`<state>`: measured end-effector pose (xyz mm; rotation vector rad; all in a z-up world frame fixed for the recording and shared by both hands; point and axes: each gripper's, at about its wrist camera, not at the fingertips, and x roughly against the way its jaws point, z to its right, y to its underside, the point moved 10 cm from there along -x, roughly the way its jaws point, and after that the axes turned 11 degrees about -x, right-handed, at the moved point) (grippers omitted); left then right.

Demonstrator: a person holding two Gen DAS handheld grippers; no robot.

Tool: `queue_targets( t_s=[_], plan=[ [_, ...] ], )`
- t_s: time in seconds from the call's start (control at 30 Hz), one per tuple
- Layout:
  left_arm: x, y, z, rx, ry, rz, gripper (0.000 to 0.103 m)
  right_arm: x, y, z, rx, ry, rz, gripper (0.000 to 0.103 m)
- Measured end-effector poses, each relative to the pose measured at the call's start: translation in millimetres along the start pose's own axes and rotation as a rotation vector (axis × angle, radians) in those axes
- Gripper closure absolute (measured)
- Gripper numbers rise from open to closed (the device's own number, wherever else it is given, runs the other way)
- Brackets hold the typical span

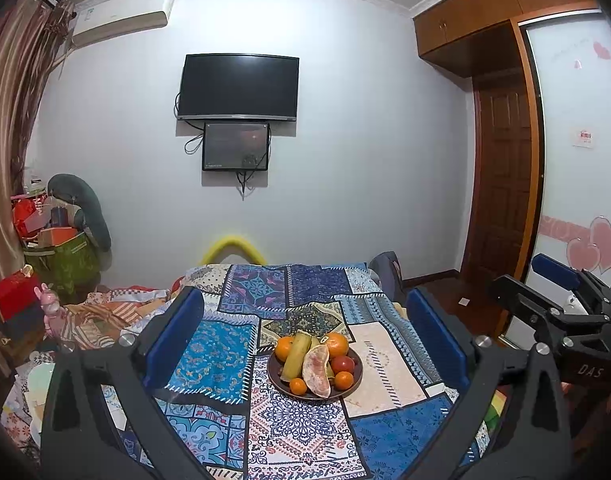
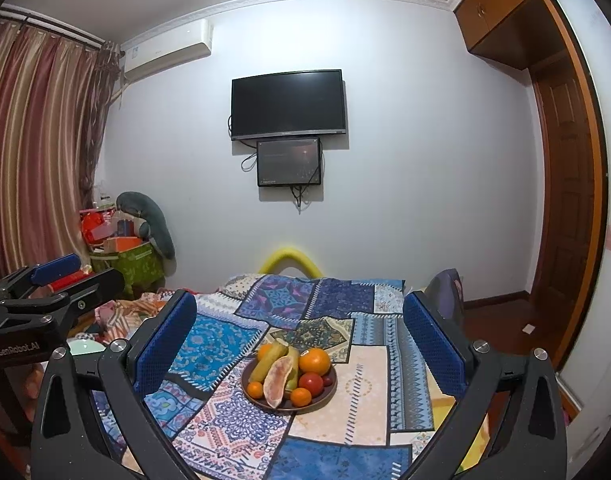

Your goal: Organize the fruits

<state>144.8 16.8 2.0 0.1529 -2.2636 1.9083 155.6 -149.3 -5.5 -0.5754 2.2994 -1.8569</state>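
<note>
Well above the patchwork cloth (image 1: 389,364), both the left gripper (image 1: 305,332) and right gripper (image 2: 301,340) hang with fingers spread wide, holding nothing; the brown plate (image 1: 355,380) of oranges, banana, tomato and pomelo slice sits mid-table between them

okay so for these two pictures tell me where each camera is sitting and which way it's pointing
Left wrist: sits on the left gripper, looking forward over the patchwork cloth at the fruit plate and the TV wall; its own two open blue fingers frame the view, and the right gripper shows at the right edge.
Right wrist: sits on the right gripper, facing the same way; its open fingers frame the plate, and the left gripper shows at the left edge.
Shared: plate, cloth, TV, and each other's gripper.
</note>
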Motion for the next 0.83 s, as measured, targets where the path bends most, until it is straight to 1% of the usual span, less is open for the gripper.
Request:
queue_targets(
  t_s=[0.5,0.83],
  plan=[
    [0.0,2.2,5.8,-0.012,0.044,-0.009,0.000,0.9,-2.7,-1.0,-0.001,-0.002,0.005,0.000],
    [-4.0,3.7,6.5,-0.014,0.045,-0.021,0.000,-0.5,-2.8,1.3,-0.003,0.003,-0.001,0.000]
  ],
)
